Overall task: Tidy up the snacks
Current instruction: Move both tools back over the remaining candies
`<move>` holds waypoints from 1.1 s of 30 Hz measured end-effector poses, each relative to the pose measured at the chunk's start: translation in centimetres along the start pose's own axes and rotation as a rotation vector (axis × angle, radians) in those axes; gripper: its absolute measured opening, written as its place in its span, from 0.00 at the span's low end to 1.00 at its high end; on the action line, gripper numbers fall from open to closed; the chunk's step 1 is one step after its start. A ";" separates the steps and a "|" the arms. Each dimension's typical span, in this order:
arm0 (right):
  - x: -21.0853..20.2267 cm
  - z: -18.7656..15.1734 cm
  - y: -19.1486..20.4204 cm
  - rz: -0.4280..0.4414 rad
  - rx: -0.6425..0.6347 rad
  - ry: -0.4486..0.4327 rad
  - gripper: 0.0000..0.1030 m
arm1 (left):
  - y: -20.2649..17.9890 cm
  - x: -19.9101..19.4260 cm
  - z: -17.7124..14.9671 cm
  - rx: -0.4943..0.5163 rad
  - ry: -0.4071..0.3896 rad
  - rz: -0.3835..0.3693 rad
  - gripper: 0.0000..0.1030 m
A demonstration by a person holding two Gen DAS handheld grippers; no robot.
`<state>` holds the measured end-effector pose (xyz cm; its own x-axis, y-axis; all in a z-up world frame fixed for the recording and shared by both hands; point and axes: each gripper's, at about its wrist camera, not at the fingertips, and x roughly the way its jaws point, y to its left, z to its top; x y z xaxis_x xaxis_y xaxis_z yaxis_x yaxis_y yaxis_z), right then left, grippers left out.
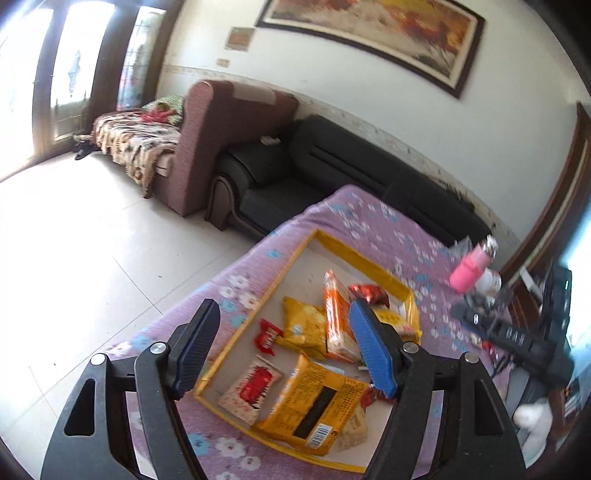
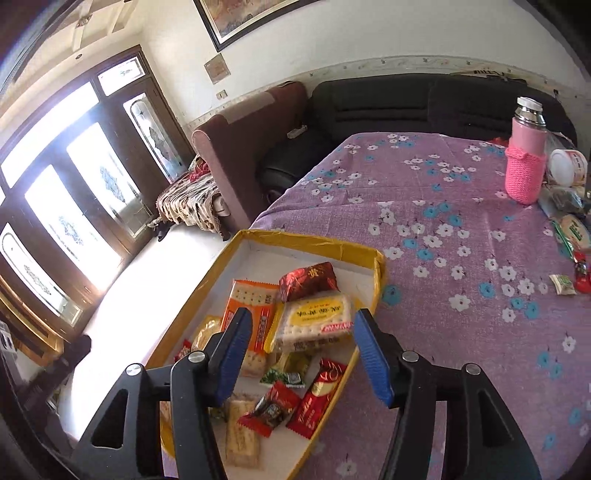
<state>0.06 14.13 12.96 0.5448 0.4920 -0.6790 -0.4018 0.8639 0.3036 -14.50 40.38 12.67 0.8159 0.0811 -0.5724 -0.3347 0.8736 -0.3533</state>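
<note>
Most snacks already lie in my yellow-rimmed box (image 2: pixel 376 269) (biscuit packs, red candies). My left gripper (image 1: pixel 284 354) and right gripper (image 2: pixel 308 354) hover spread and empty; a few loose packets (image 2: pixel 574 230) wait near the pink bottle (image 2: pixel 524 162).

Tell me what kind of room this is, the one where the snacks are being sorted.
Most likely a home living room. A black leather sofa stands against the wall beside a brown sofa with a patterned throw, a large framed painting hangs above, and the snack tray sits on a table under a purple floral cloth.
</note>
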 end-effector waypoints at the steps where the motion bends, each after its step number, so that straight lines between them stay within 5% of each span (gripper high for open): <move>1: -0.4 -0.5 0.0 0.002 -0.001 -0.002 0.59 | 0.4 -0.8 0.1 -0.015 -0.020 0.000 0.72; 10: -2.4 -5.8 2.3 0.042 -0.077 0.011 0.66 | -1.2 -4.9 -0.7 0.007 -0.126 -0.032 0.82; 14: -3.8 -7.6 3.0 0.033 -0.137 -0.011 0.68 | -4.1 -5.2 -1.7 0.068 -0.083 -0.107 0.82; 19: -6.5 -8.6 2.3 -0.003 -0.188 -0.095 0.79 | -8.4 -4.8 -3.7 0.163 -0.030 -0.096 0.82; 33: -10.0 -10.5 -13.4 -0.104 0.124 -0.089 0.80 | -19.4 -3.3 -10.2 0.447 0.098 -0.105 0.82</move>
<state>-7.72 -3.47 8.71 0.6437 0.4019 -0.6512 -0.2489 0.9147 0.3185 -15.53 18.24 13.89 0.7790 -0.0455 -0.6253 0.0007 0.9974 -0.0718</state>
